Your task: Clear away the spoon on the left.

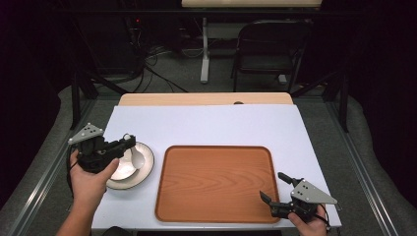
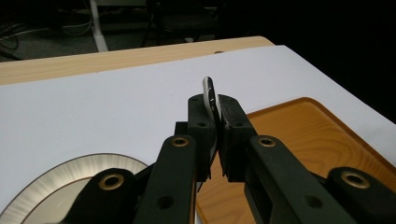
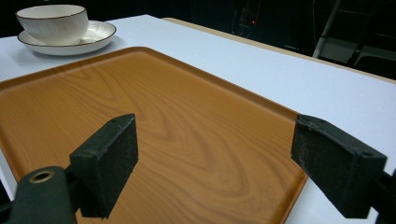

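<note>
Wood tray lies bare before us, our right gripper spread wide at its near corner. Farther left, our left gripper pinches a spoon above the bowl and plate; loading seems barely begun.

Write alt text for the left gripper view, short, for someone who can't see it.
The left gripper has its two black jaws shut on the thin handle of a white spoon, whose tip sticks up above the pads. Below lie a white table, the rim of a plate at lower left, and a wooden tray to the right.
</note>
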